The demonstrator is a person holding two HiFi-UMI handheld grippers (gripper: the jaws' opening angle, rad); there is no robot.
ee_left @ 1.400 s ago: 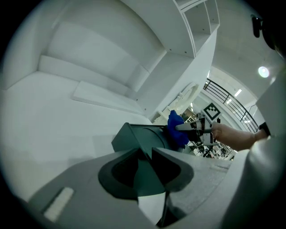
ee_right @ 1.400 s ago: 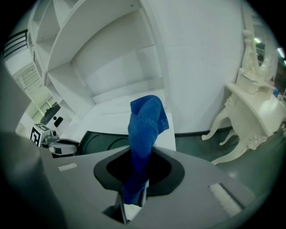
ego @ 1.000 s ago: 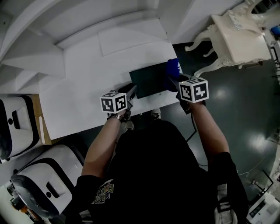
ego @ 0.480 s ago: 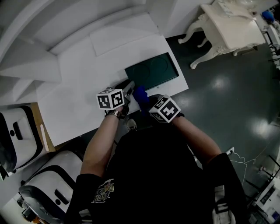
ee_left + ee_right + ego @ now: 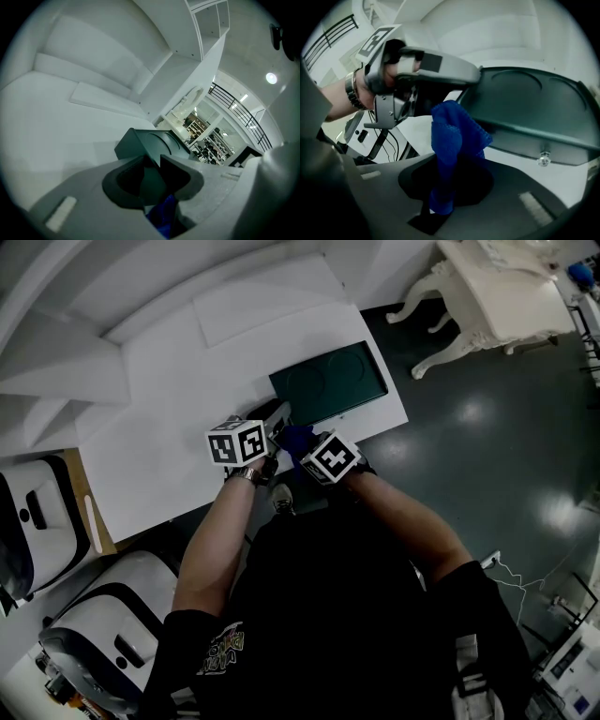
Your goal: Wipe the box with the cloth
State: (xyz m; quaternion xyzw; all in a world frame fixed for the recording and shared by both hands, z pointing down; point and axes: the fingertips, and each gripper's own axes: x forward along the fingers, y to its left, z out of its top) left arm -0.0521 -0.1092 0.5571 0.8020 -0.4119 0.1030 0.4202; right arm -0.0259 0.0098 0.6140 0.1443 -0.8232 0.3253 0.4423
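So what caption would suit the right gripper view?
Right gripper holding a blue cloth by the dark green box, beside the left gripper.

In the head view the marker cubes [image 5: 236,442] largely hide the jaws of the left gripper [image 5: 278,418] and right gripper [image 5: 302,444], only a blue scrap of the cloth [image 5: 292,437] shows between them, and the box [image 5: 328,382] loses its 8 o'clock corner under the left one. In the right gripper view the box runs off at 3 o'clock and the cloth's lower end sinks into dark at 6 o'clock.
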